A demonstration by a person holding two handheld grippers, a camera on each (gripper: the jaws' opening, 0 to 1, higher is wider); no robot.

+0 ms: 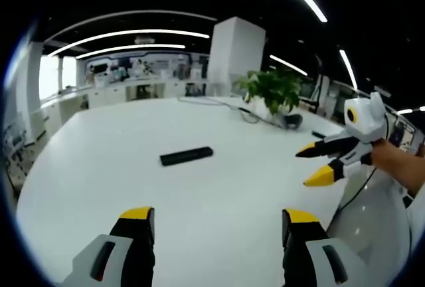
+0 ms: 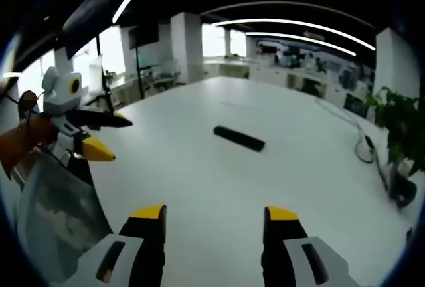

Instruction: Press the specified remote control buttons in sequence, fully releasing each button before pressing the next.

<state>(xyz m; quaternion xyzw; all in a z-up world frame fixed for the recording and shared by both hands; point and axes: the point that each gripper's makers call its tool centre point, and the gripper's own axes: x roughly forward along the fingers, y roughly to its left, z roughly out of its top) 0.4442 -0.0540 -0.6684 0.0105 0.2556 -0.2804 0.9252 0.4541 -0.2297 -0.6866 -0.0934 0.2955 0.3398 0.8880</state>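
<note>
Currently, both grippers hover above the white table (image 1: 99,167), jaws apart and empty: left gripper (image 1: 219,224), right gripper (image 2: 214,220). The black remote control (image 1: 186,156) lies flat mid-table, well ahead of each. Its buttons are too small to read, so a descending jaw tip risks striking a wrong key, or skidding the unrestrained remote toward the potted plant (image 1: 272,91).

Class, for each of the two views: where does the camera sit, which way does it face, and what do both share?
Left gripper view: rides the left tool, facing across the white table; right tool, a hand at right.
Right gripper view: rides the right tool, facing across the table; left tool at left.
Shared: flat black remote control, leafy green plant.
</note>
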